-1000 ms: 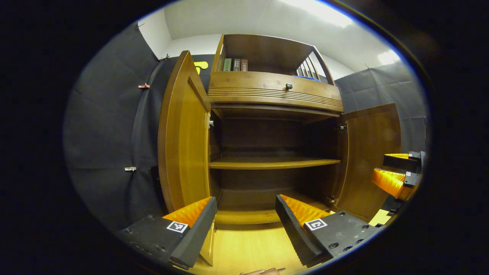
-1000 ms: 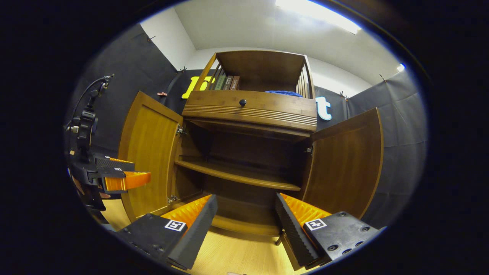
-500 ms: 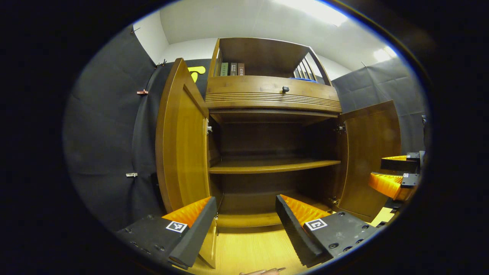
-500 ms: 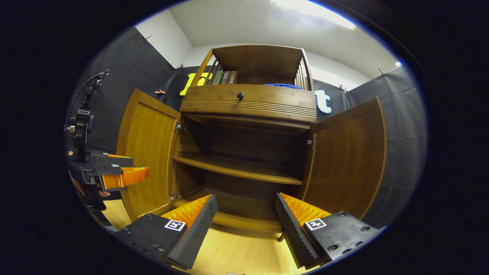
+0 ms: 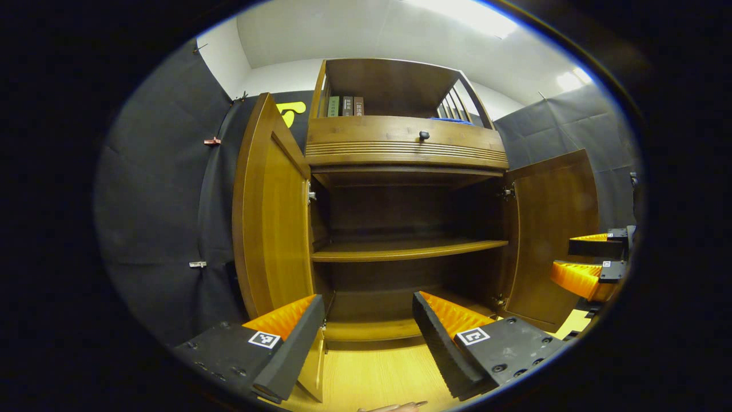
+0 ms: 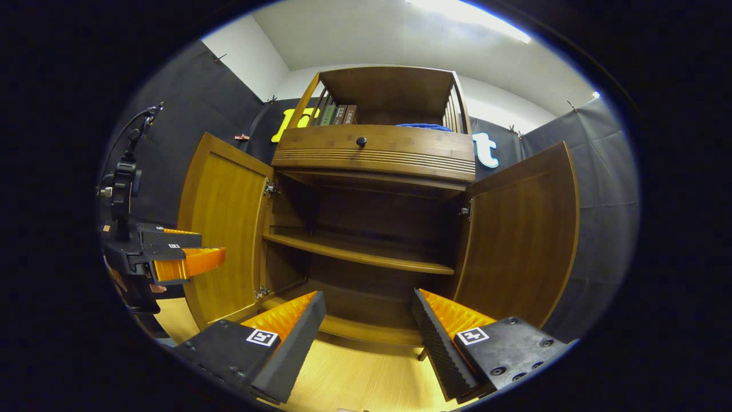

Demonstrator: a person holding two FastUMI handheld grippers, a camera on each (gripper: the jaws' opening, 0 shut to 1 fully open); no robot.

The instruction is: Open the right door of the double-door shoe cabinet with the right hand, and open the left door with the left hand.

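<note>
The brown wooden shoe cabinet (image 5: 400,149) stands straight ahead with both doors swung wide. Its left door (image 5: 269,223) (image 6: 226,229) and right door (image 5: 555,234) (image 6: 520,229) hang outward, showing a bare middle shelf (image 5: 406,249) (image 6: 354,256). In the left gripper view my left gripper (image 5: 369,337) is open and holds nothing, just in front of the left door's lower edge. In the right gripper view my right gripper (image 6: 369,337) is open and holds nothing, in front of the cabinet's base. The right gripper (image 5: 589,260) also shows far right, and the left gripper (image 6: 177,257) far left, both apart from the doors.
A drawer with a dark knob (image 5: 424,135) sits above the doors, with books (image 5: 343,106) and a blue item (image 6: 423,126) on the open top shelf. Light wooden floor (image 5: 372,372) lies before the cabinet. A black camera stand (image 6: 123,183) rises at the left. Black cloth walls surround.
Both views have shifted slightly, with the cabinet a little lower and farther in frame. The doors stay open and both grippers stay open.
</note>
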